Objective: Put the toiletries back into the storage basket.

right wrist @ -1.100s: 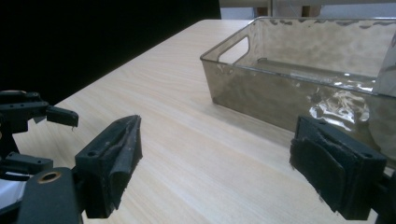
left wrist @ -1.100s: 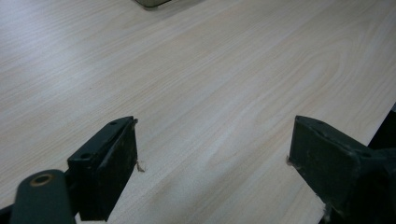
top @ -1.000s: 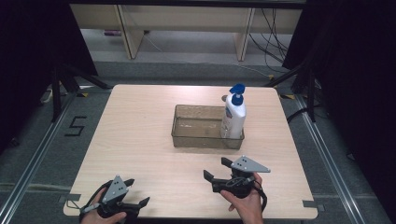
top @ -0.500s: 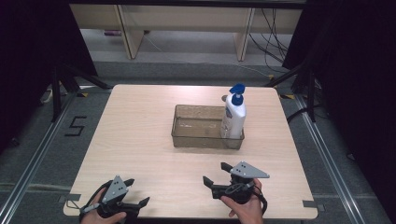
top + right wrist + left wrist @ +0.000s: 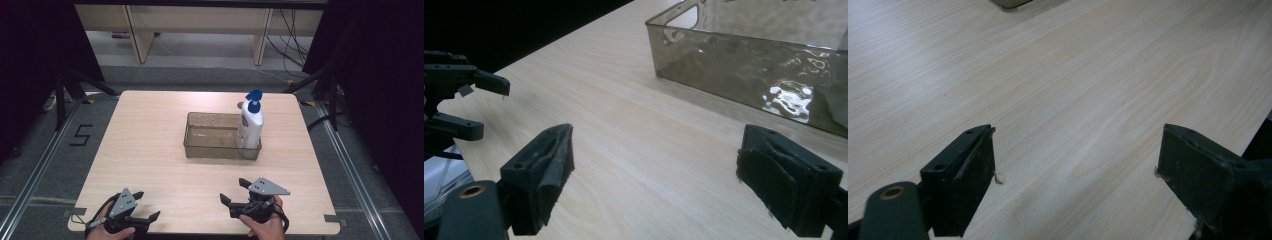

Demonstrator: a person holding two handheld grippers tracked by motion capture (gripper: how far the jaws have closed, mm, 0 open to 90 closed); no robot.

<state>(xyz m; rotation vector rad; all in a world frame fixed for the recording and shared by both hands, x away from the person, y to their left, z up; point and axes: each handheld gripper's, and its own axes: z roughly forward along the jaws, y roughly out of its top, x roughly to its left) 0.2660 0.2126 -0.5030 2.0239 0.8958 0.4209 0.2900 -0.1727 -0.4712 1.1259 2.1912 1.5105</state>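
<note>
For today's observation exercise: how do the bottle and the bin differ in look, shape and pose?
The bottle is white and opaque with a blue cap; the bin is smoky grey and see-through. The bottle stands tall and narrow; the bin lies low, wide and open-topped. The bottle stands inside the bin at its right end, while the bin rests on the table. Both are upright, and neither the left gripper nor the right gripper touches them.

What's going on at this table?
A person sits at a wooden table with a hand-held gripper in each hand. The left hand-held gripper and the right hand-held gripper both rest near the table's near edge, jaws open and holding nothing. Farther off, a white pump bottle with a blue top stands upright in the right end of a clear plastic bin.
</note>
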